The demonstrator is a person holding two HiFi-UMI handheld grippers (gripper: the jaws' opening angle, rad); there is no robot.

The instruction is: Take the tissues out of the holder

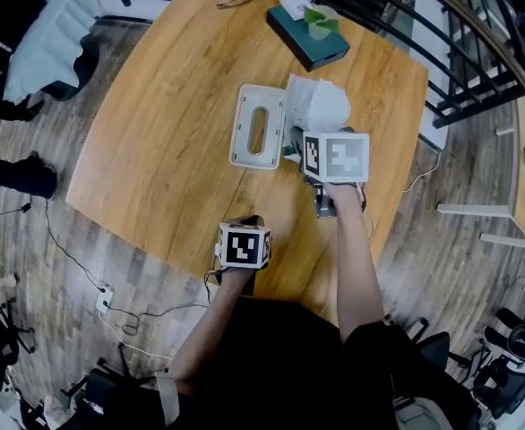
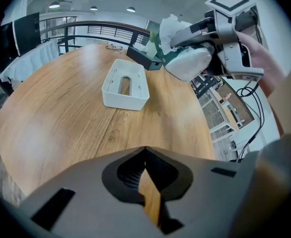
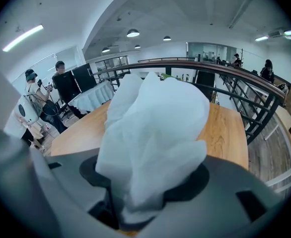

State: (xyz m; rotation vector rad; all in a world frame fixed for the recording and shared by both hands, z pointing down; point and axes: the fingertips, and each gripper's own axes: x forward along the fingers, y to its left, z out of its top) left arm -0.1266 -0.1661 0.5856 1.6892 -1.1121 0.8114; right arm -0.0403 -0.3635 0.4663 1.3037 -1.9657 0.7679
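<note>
The white tissue holder (image 1: 258,125) lies flat on the wooden table (image 1: 173,106), its oval slot facing up; it also shows in the left gripper view (image 2: 126,86). Just right of it, a bundle of white tissues (image 1: 318,104) hangs above the table with my right gripper (image 1: 305,135) shut on it. The tissues (image 3: 153,128) fill the right gripper view between the jaws of that gripper (image 3: 145,182). Seen from the left gripper view, the right gripper (image 2: 197,36) holds the bundle (image 2: 187,63) clear of the holder. My left gripper (image 1: 245,240) sits near the table's front edge, shut with nothing in it (image 2: 145,150).
A dark green tissue box (image 1: 307,32) with tissues sticking out stands at the table's far side, with a small thin object (image 1: 236,1) beside it. A metal railing (image 1: 460,52) runs to the right of the table. Cables (image 1: 128,312) lie on the floor.
</note>
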